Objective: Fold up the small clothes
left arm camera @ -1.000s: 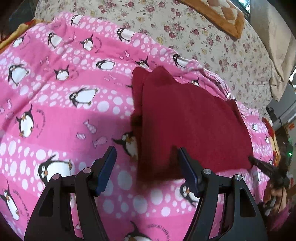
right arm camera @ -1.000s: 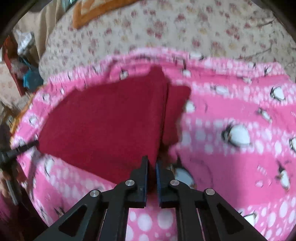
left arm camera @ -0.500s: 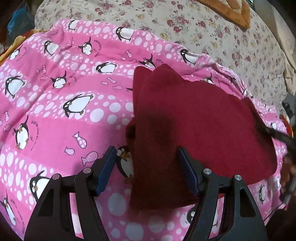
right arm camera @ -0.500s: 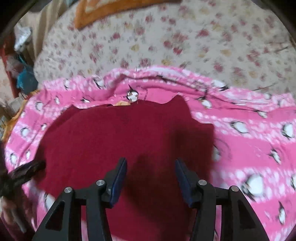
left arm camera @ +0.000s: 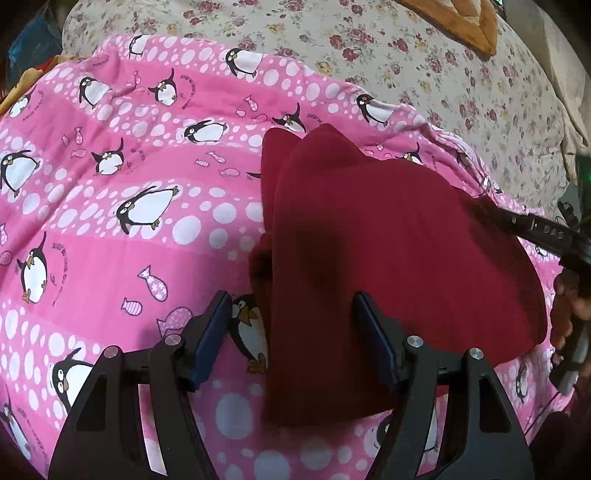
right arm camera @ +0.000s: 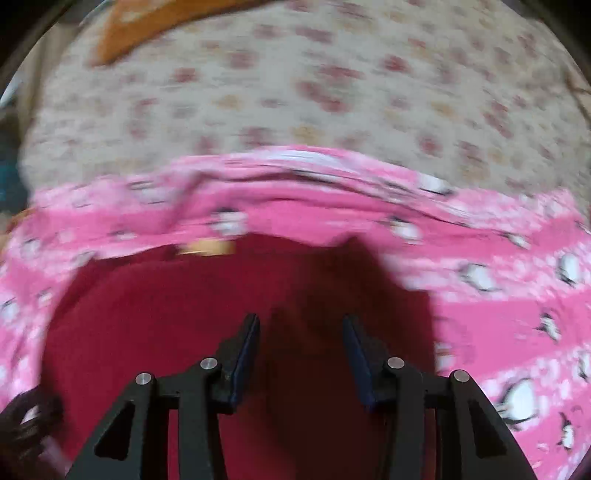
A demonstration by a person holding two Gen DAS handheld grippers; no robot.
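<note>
Left wrist view looks down on a dark red garment [left arm camera: 388, 258] lying folded on a pink penguin-print blanket [left arm camera: 129, 221], which is spread over a bed with a floral cover [left arm camera: 424, 66]. One folded layer lies over another, and the lower layer's edge shows as a narrow strip along the garment's left side. The left claw [left arm camera: 291, 325] hangs above the near left edge of the garment with its jaws standing well apart; the red cloth lies below and between the blue pads [left arm camera: 212, 328], but neither pad presses on it, and the left pad sits over a printed penguin just beside the cloth edge. At the right edge of this view the right claw's [right arm camera: 299, 343] dark body reaches in over the far right corner of the garment, with part of a person's hand [left arm camera: 565, 306] on its handle. Right wrist view is blurred. It shows the right claw above the red garment, jaws apart with nothing gripped; these jaws have just been narrowing a little, with only the flat cloth beneath them. An orange cushion [left arm camera: 461, 22] rests on the floral cover at the far side of the bed.
</note>
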